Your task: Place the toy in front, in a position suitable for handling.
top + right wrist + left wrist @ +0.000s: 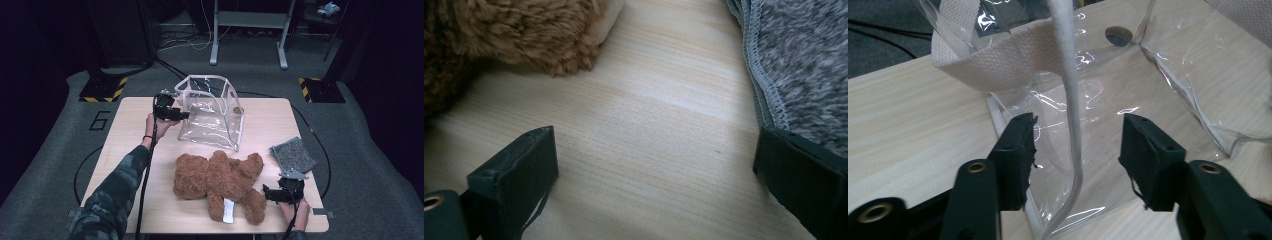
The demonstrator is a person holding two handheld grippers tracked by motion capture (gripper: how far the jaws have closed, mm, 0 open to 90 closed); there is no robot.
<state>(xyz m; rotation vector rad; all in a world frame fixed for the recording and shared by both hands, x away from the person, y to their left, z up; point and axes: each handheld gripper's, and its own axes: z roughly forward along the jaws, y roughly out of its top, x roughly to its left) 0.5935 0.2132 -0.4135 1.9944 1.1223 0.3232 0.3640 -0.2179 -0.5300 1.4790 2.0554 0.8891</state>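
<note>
High view: left hand-held gripper is sitting at the 9 o'clock edge of the clear plastic bag, jaws pointing toward 3 o'clock into the bag's side. Bag is standing open on the desk, far half, roughly centre, with a white webbing rim around its mouth.

Left gripper view: jaws are standing partly apart, and the white strap is hanging down between them. Pads are not pressing on it; there is a gap on both sides, wider on the right. Clear plastic wall of the bag is lying behind and under the strap. So the left one is open, not gripping yet.

Brown teddy bear is lying flat on the near half of the desk, at 6 o'clock from the bag and just apart from it, with a white tag on one leg. Grey cloth is lying at 3 o'clock from the bear, near the desk's right edge.

Right hand-held gripper is resting low at the near right corner, pointing toward 9 o'clock at the bear's leg.

Right gripper view: jaws are standing wide open with bare desk between them, bear fur at 11 o'clock, grey cloth at 2 o'clock touching the right jaw. Holding nothing.
</note>
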